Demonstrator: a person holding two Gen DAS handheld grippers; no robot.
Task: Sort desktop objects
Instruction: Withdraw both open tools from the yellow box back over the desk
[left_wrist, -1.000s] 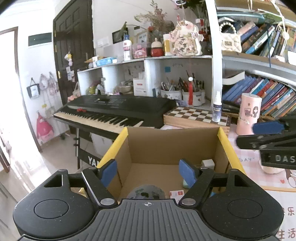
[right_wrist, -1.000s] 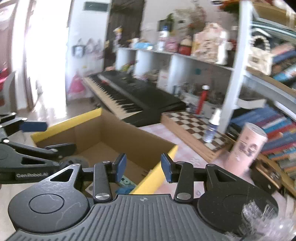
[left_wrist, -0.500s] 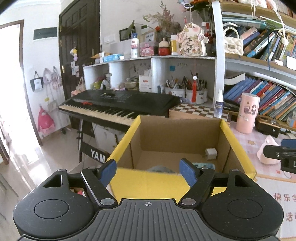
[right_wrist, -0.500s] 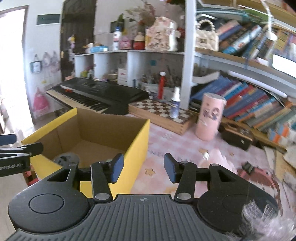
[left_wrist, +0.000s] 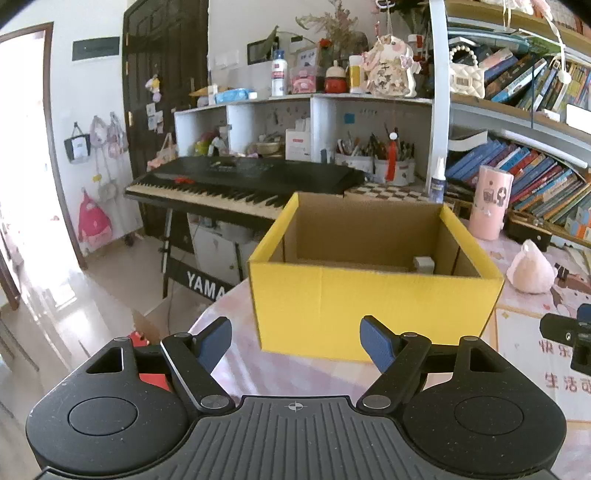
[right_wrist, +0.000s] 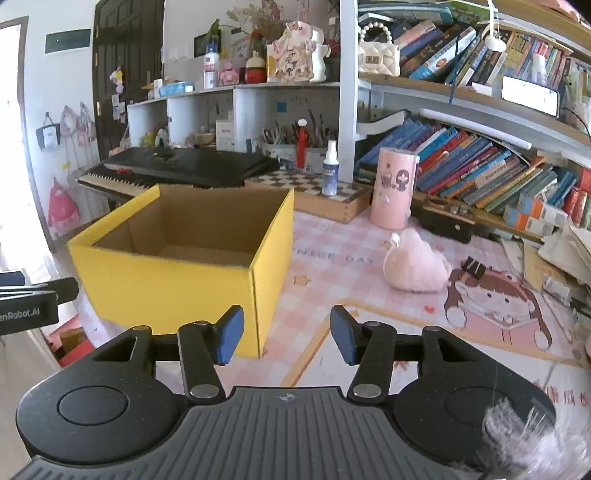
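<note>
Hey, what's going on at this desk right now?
A person is sorting desk clutter into an open yellow cardboard box with a pair of handheld tongs. Both the left tongs and the right tongs are open and empty, held short of the box. A small white cube already sits inside. A pink plush toy and a black binder clip lie on the pink tablecloth.

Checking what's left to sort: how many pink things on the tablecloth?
2: a pink cylinder by the books, a pink plush right of the box. Others may be hidden.
</note>
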